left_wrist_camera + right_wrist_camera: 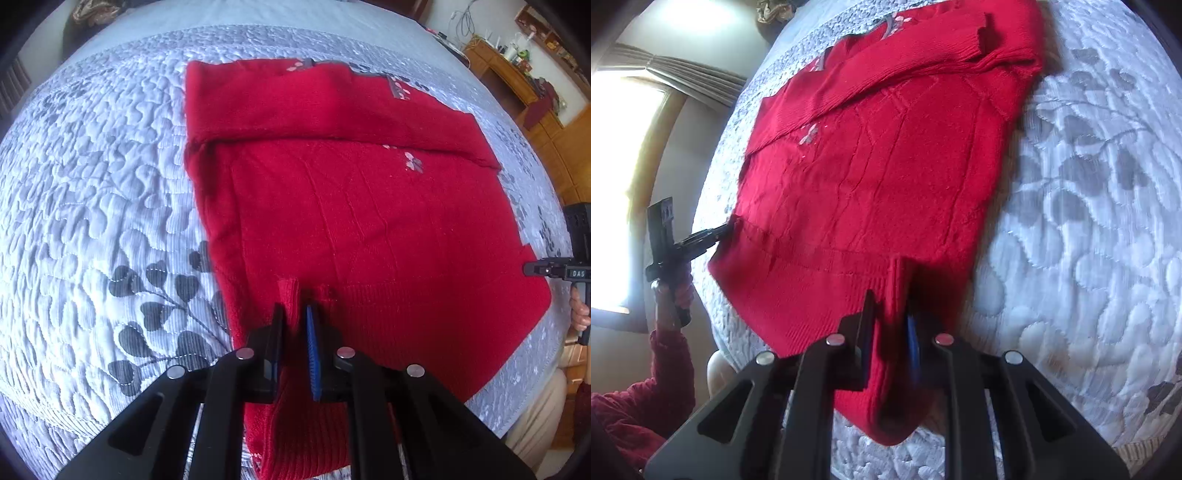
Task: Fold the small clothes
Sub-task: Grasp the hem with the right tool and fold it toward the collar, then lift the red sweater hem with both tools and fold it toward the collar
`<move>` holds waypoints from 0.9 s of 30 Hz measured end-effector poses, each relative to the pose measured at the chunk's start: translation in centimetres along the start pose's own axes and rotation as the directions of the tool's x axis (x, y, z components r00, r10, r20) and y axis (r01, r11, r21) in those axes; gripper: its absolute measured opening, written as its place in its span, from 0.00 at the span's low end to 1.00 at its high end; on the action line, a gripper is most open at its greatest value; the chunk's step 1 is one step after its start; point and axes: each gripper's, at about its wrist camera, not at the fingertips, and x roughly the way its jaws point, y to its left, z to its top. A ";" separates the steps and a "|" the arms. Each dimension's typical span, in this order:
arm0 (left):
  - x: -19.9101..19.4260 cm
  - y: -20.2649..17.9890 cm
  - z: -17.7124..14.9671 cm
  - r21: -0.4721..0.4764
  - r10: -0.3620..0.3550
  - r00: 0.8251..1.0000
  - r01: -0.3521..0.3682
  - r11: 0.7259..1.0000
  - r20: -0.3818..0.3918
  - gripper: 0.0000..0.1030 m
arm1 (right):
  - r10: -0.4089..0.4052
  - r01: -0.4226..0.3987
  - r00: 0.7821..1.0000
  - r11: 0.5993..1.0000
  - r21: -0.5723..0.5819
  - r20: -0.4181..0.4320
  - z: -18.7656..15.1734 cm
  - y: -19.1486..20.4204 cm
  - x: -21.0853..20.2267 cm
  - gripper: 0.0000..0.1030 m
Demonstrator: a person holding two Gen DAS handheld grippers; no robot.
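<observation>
A red knitted sweater (369, 206) (886, 147) lies flat on a grey-white quilted bedspread (92, 184) (1089, 221), its sleeves folded across the chest. In the left wrist view my left gripper (293, 308) is shut on a pinched ridge of the ribbed hem near its left corner. The right wrist view shows my right gripper (890, 306) shut on a fold of the same hem at the other corner. Each gripper also shows in the other's view: the right gripper (532, 268) at the sweater's right edge, the left gripper (726, 229) at the hem's far corner.
A wooden dresser (517, 85) with small items stands beyond the bed's far right corner. A bright window with a curtain (624, 147) is on the left. A person's red sleeve (646, 387) is beside the bed edge. Bare quilt surrounds the sweater.
</observation>
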 end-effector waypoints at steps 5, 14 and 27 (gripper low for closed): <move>0.5 0.0 0.1 -0.025 0.000 1.000 0.000 1.000 -0.004 0.06 | -0.015 0.015 1.000 1.000 -0.008 0.016 0.0 0.5 -0.1 0.04; -4.8 1.6 -0.5 -0.113 -0.042 0.988 0.059 0.992 0.151 0.04 | 0.015 -0.010 0.992 0.999 -0.040 0.126 -0.6 2.0 -4.1 0.03; -6.4 4.1 13.7 -0.217 0.023 0.957 0.042 0.975 0.289 0.04 | -0.088 0.092 0.959 0.996 -0.004 0.270 11.9 2.2 -8.4 0.03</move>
